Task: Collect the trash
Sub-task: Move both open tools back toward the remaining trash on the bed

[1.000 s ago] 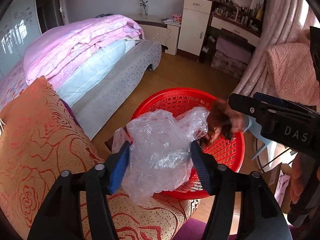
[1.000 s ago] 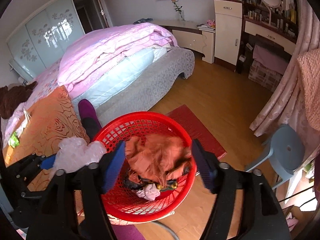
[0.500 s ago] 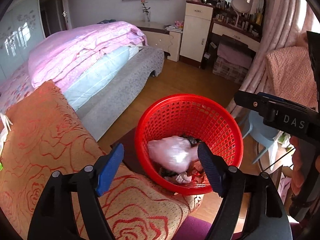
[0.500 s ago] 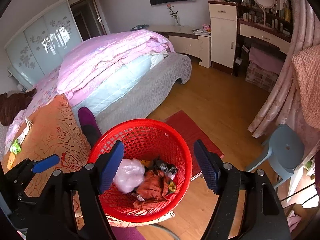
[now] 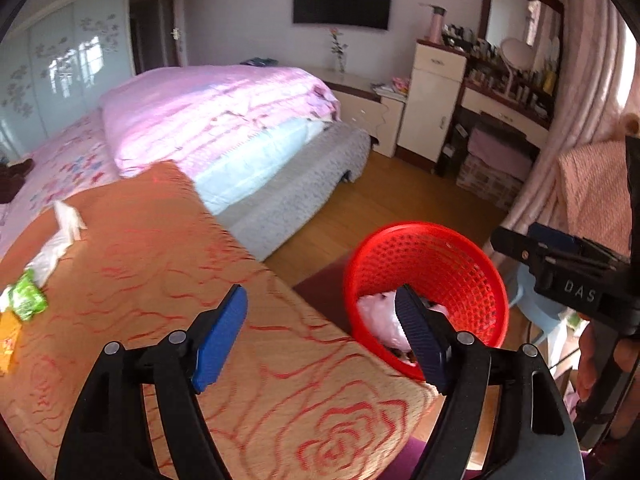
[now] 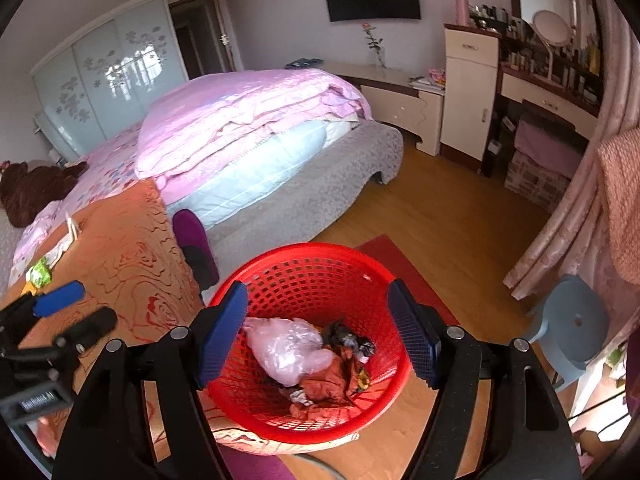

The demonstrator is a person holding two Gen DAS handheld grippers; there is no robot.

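Daylight enters at the right of both frames, lighting the bed (image 5: 216, 120) brightly. Glare sits on the wardrobe (image 6: 104, 92) at upper left. Fisheye bending and dark corners; the left view is slightly blurred.

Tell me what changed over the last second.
The left gripper let go of the clear plastic bag, which dropped into the red basket, then drew back over the orange cover. The right gripper released its brown scrap. Basket unmoved.

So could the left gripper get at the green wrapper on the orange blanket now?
Probably yes. The left gripper is open and empty, and the green wrapper lies uncovered on the blanket with nothing between them.
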